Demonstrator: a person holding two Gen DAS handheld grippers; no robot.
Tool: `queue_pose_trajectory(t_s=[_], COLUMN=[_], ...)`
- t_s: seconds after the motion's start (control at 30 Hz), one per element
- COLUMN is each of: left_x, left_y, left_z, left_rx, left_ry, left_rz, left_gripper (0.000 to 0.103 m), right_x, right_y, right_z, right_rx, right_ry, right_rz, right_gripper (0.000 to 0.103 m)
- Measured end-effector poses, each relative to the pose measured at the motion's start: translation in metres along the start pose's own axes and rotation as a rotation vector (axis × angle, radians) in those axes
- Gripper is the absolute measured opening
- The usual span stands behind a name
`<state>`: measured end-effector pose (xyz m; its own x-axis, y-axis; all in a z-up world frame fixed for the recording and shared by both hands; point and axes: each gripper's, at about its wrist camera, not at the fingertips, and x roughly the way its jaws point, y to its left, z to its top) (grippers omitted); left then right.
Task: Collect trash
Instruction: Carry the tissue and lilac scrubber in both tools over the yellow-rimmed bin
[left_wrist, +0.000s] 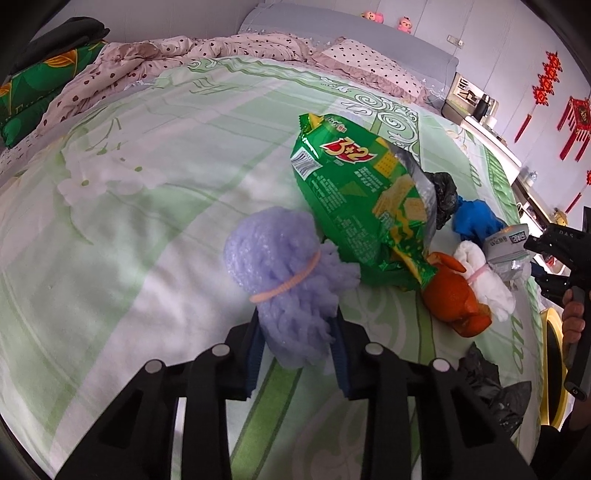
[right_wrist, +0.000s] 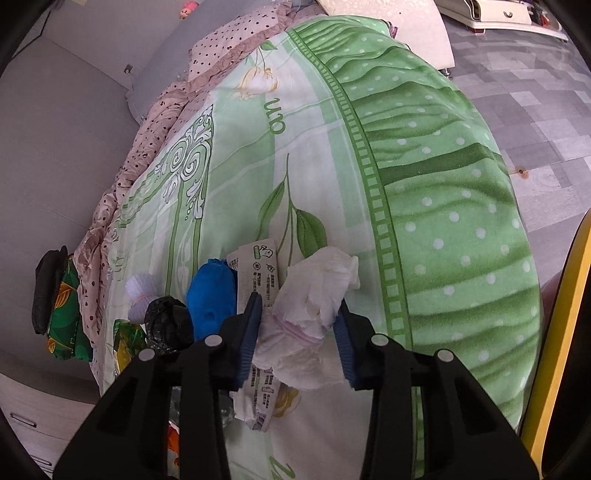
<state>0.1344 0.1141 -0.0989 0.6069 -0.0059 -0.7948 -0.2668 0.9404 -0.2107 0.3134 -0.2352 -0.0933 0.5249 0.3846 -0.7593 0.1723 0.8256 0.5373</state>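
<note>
Lying between the 2 blue-padded fingers of the left gripper (left_wrist: 297, 341), a lilac foam bundle (left_wrist: 284, 280) tied with a pink band rests on the green floral bedsheet (left_wrist: 147, 221). Both pads press its lower end, so the fingers are pinching the foam; most of the bundle sticks out beyond the fingertips.

Just beyond and right of those fingertips lies a green cracker wrapper (left_wrist: 362, 206), its torn end touching an orange wad (left_wrist: 454, 299). Further right: a white tissue roll (left_wrist: 480, 280), a blue wad (left_wrist: 474, 221), a black plastic lump (left_wrist: 443, 195).

The right gripper (right_wrist: 301, 334) holds a crumpled white tissue (right_wrist: 314, 302) with a pink band between its 2 fingers; both pads touch its sides, a pinch. Under the tissue, reaching past the left fingertip, lies a white printed sachet (right_wrist: 255, 273). Left of that finger sit the blue wad (right_wrist: 212, 295) and black plastic lump (right_wrist: 168, 325). Right of the fingers the sheet drops over the bed edge toward a grey tiled floor (right_wrist: 535, 129).
</note>
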Motion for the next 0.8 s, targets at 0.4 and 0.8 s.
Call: queue_pose_trajectory(t_s=[0.4,0.8], left_x=[-0.039,-0.089], left_y=[-0.009,-0.037], left_z=[-0.001,0.001], left_rx=[0.049,0.139], left_ry=[-0.137,-0.233], left_rz=[-0.019,-0.054], left_gripper=[0.03,0.03], right_x=[-0.046,-0.093], right_y=[0.024,0.035], right_z=[-0.015,-0.027], right_rx=[-0.155,-0.209], right_ry=[-0.181,-0.216], right_rz=[-0.028,0.033], right_gripper=[0.036,0.036])
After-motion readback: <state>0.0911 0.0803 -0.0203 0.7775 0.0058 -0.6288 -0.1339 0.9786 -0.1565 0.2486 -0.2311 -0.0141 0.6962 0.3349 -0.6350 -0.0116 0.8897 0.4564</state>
